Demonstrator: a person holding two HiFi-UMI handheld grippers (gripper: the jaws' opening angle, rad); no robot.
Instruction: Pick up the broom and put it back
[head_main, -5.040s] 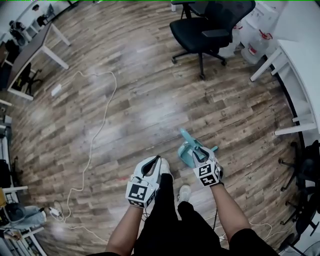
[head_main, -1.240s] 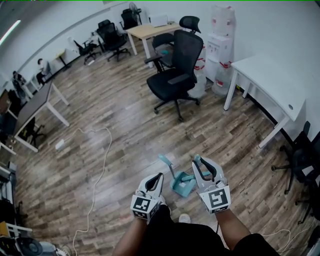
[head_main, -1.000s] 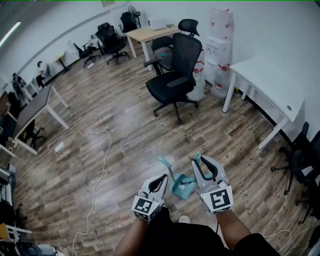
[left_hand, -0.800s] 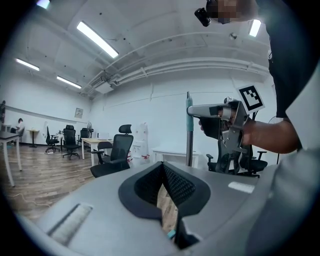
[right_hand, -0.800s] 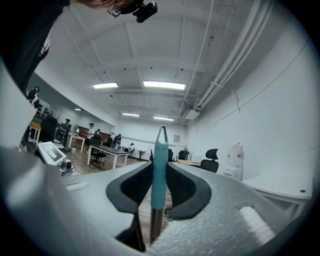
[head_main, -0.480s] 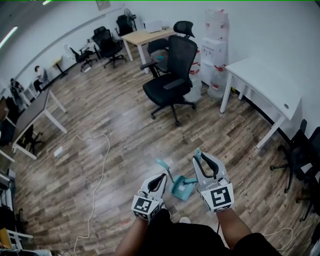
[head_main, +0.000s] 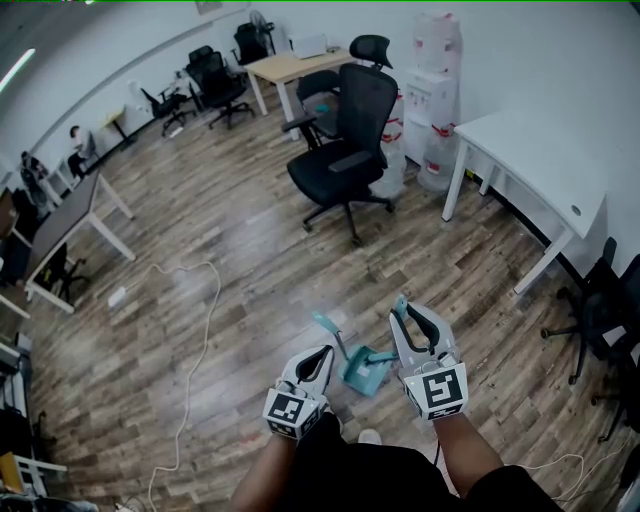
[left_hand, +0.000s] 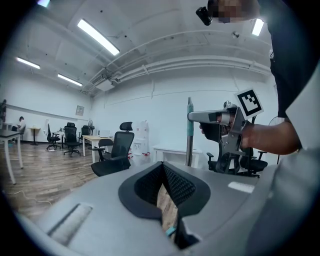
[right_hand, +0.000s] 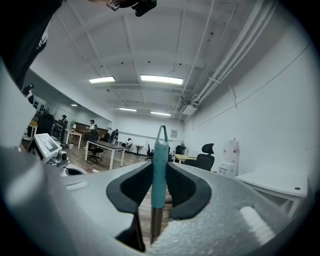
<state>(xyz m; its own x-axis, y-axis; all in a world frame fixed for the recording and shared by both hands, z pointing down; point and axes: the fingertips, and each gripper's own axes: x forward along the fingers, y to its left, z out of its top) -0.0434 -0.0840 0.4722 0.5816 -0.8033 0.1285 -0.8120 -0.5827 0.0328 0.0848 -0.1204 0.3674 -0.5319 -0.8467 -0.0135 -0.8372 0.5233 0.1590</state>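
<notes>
My left tool (left_hand: 163, 165) has its black pads (left_hand: 150, 182) drawn together at the tips with nothing between them; only a sliver of wooden floor (left_hand: 35, 180) shows through lower down. Off to the right, my right tool (left_hand: 192, 116) grips the broom (left_hand: 189, 145) by its upright handle. A black office chair (left_hand: 116, 152) stands farther back on the left.

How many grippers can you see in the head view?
2. The left gripper sits low centre, empty; the right gripper, just right of it, clamps the broom handle. Neither is hidden.
</notes>
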